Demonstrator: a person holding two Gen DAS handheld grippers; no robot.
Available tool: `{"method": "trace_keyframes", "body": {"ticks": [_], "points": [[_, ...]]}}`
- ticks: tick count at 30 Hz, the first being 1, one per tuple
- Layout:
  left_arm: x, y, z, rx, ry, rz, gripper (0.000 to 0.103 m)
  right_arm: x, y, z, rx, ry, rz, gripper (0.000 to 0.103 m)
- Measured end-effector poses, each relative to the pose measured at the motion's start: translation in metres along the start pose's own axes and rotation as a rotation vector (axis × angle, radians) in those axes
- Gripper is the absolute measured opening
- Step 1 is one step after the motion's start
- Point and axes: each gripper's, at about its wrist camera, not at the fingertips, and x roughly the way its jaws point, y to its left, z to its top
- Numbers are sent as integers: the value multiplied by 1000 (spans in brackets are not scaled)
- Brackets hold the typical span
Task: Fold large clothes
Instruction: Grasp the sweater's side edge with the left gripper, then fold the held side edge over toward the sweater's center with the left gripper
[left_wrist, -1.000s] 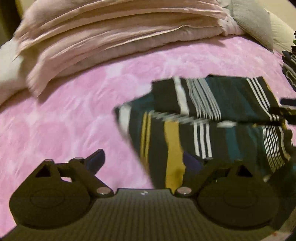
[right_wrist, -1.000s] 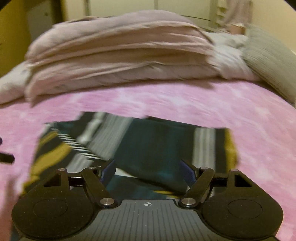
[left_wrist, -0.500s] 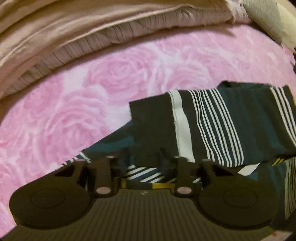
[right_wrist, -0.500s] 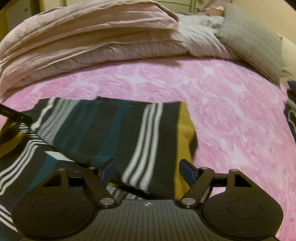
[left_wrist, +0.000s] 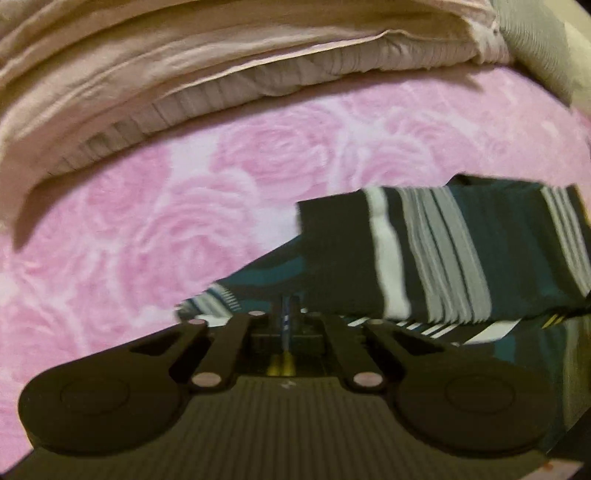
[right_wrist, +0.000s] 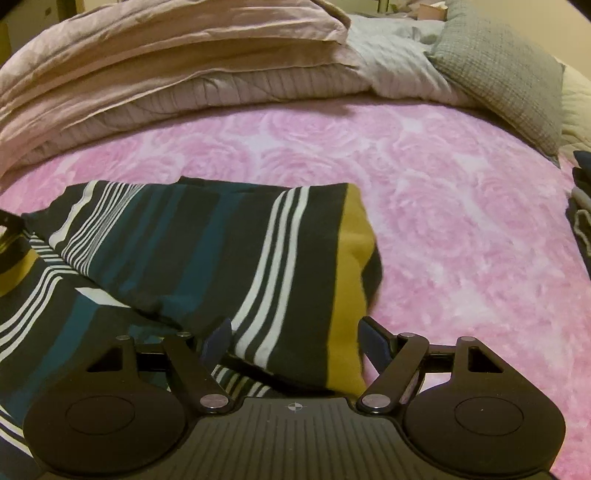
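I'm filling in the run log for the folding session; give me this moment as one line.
stage: gripping striped garment on pink bedspread | left claw: just closed on garment edge | right claw: open, straddling folded edge

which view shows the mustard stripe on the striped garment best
The right wrist view: the mustard stripe runs sharp along the folded striped garment, unblocked. The left wrist view is blurred and shows only a sliver of yellow behind the shut left gripper.

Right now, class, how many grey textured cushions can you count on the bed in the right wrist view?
1. The grey cushion leans at the far right of the pink rose blanket, beside the folded beige duvet. Others may lie hidden outside the frame.
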Motion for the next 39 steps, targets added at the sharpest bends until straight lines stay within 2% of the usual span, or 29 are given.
{"method": "trace_keyframes", "body": {"ticks": [1, 2, 4, 6, 7, 8, 14, 17, 19, 21, 23, 28, 31, 33, 36, 39], "points": [[1, -2, 1, -16, -4, -18, 9, 0, 1, -1, 1, -1, 0, 73], [4, -3, 1, -34, -7, -33, 21, 0, 3, -2, -1, 0, 1, 73], [10, -7, 0, -47, -6, -47, 25, 0, 6, -5, -6, 9, 1, 73], [19, -11, -3, -30, 16, -37, 25, 0, 9, -7, -10, 16, -5, 73], [22, -12, -4, -32, 24, -32, 17, 0, 9, -8, -7, 19, -7, 73], [21, -13, -5, -33, 22, -28, 4, -1, 9, -7, -2, 21, -10, 73], [-26, -25, -8, 10, -104, 43, 4, -4, 8, -2, -3, 10, -26, 73], [-19, -18, -15, -4, -85, 70, 4, 0, 7, 0, -2, 18, -26, 73], [-18, -17, -15, -11, -74, 60, 4, 3, 9, 1, -6, 21, -24, 73], [-28, -30, -12, 60, -101, 66, 4, 2, 10, 1, -16, 14, -21, 73], [-34, -37, -11, 88, -127, 78, 4, 3, 11, -1, -19, 17, -19, 73], [-49, -22, -11, 50, -196, 179, 1, 4, 12, -4, -4, 33, -11, 73], [-36, -10, -14, 19, -130, 153, 1, 5, 13, -6, -16, 36, -4, 73], [-20, -4, -18, 28, -54, 145, 1, 9, 13, -7, -8, 47, -3, 73], [-6, 5, -24, -12, 5, 142, 5, 13, 10, -9, -3, 55, 2, 73], [-15, 5, -31, 1, -8, 182, 6, 13, 2, -12, 6, 61, -18, 73]]}}
